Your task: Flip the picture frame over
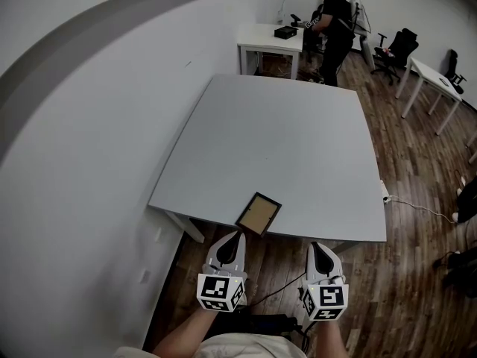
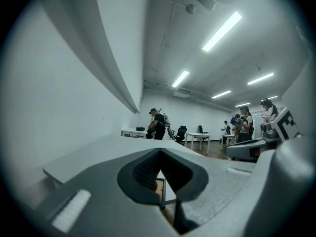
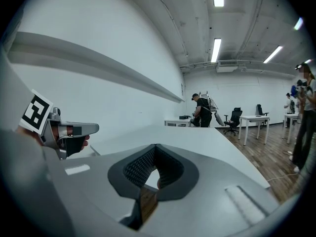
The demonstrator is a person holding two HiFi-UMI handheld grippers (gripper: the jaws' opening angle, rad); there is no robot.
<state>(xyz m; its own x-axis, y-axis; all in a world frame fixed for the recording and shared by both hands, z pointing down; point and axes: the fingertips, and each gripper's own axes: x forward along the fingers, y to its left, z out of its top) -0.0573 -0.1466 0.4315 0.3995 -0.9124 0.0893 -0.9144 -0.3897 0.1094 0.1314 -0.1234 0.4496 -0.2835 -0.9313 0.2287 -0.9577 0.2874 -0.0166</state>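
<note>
I hold the left gripper and right gripper, jaws closed and empty, near the picture frame lying at the table edge.

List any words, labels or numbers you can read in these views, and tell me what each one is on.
No readable text in any view.
Cubes on the left gripper and right gripper: black-and-white square markers only, no letters or digits.
picture frame: no label or print shows on the upward face.
black box on the far desk: too small to read.
</note>
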